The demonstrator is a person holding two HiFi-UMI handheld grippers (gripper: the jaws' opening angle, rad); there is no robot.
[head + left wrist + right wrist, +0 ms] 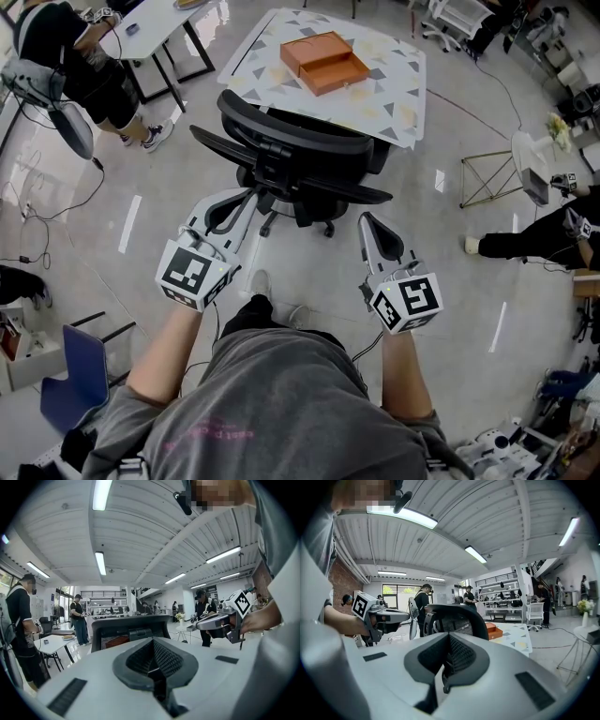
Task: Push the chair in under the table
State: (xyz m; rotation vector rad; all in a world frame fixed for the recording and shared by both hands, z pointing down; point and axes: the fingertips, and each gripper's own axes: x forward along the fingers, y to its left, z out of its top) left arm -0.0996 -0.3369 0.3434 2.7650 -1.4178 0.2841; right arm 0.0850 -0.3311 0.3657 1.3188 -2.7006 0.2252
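Both the left gripper [247,199] and the right gripper [368,221], closed on nothing, point at the chair [298,148] just ahead, equally near, with the table [405,86] edge beyond it.

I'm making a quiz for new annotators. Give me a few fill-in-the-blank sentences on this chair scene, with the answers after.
1. On the patterned table lies a box coloured ____.
2. The black chair stands in front of the table, its ____ toward the person.
3. The left gripper and the right gripper both have their jaws ____.

Missing words: orange; backrest; shut
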